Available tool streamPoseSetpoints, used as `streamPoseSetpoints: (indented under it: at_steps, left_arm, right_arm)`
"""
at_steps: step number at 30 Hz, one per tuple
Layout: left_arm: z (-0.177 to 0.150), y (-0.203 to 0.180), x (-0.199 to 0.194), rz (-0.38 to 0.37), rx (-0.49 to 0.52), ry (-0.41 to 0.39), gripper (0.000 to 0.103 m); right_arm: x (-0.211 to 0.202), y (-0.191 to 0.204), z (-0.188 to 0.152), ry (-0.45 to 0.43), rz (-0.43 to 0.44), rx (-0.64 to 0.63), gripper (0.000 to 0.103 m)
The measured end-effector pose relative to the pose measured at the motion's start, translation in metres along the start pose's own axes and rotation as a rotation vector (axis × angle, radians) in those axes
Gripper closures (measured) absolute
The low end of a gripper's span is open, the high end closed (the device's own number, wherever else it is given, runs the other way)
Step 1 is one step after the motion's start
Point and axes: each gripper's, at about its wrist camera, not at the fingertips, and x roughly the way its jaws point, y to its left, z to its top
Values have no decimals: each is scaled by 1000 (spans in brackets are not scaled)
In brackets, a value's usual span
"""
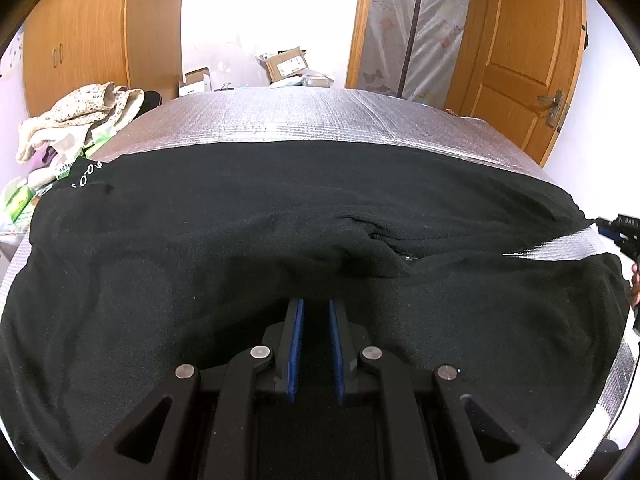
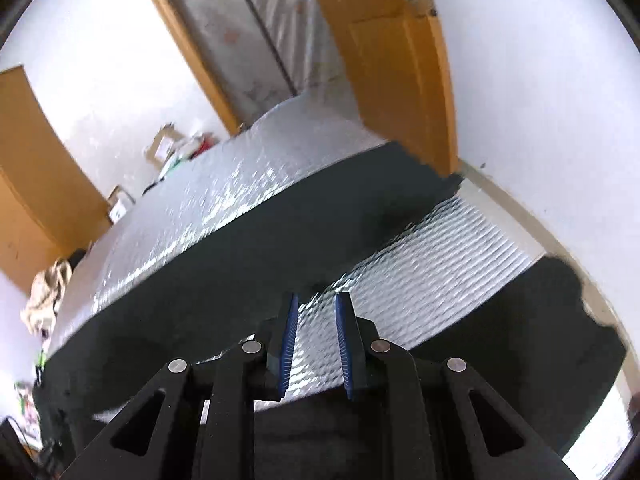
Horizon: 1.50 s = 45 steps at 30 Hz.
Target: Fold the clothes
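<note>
Nearest in the left wrist view, the left gripper points down over the middle of the black trousers, its blue pads standing a little apart with nothing pinched between them; only flat dark cloth lies beneath and just ahead. The crotch pucker sits just beyond those tips and slightly to their right, so this hand is the nearer one to the garment's centre.

The trousers lie spread across the silver padded sheet, long axis running side to side across the left view, waistband end toward the left where small white print shows, the two legs splitting toward the right with a wedge of silver between them.

In the right wrist view, which is tilted and blurred, the right gripper hangs over that bare silver wedge, jaws parted and empty. One leg lies just to the left of and beyond its tips, the other leg off to the right and nearer. I judge the coming move turns on which leg hem this hand goes for; the far leg's end lies ahead and to the right of the jaws
</note>
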Motion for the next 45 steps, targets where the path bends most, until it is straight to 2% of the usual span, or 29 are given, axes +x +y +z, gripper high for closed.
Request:
streamPoseSetpoints:
  at_steps: [4, 7, 11, 16, 21, 23, 27, 30, 33, 36, 40, 42, 45]
  left_arm:
    - [0, 1, 0, -2, -1, 0, 90]
    - [-1, 2, -1, -3, -3, 0, 90]
    - [-1, 2, 0, -4, -2, -1, 90]
    - [-1, 2, -1, -1, 0, -1, 90]
    - [0, 4, -1, -7, -4, -1, 90]
    - [0, 4, -1, -7, -5, -1, 90]
    - [0, 3, -1, -6, -4, -1, 90]
    - [0, 4, -2, -9, -6, -2, 90]
    - [0, 5, -1, -17, -13, -2, 90]
    - [0, 6, -1, -23, -19, -2, 90]
    - [1, 3, -1, -13, -10, 0, 90]
    - [1, 3, -1, -15, -12, 0, 90]
    - [1, 4, -1, -19, -16, -1, 90]
  right_arm:
    - [12, -3, 14, -12, -7, 3, 83]
    - [32, -5, 22, 11, -44, -15, 83]
    - [38, -14, 21, 42, -84, -1, 86]
    - [25, -37, 13, 39, -59, 72, 86]
    - [13, -58, 11, 41, -102, 120, 86]
    - [7, -56, 13, 29, -97, 118, 82]
    - [-2, -44, 17, 3, -38, 90, 81]
    - [9, -36, 27, 26, -64, 77, 81]
    - [30, -41, 35, 89, -122, 137, 80]
    - [39, -49, 38, 85, -121, 213, 80]
    - [45, -52, 42, 74, -110, 222, 80]
    - [47, -53, 47, 70, -103, 224, 100]
    - [42, -53, 45, 54, -102, 209, 101]
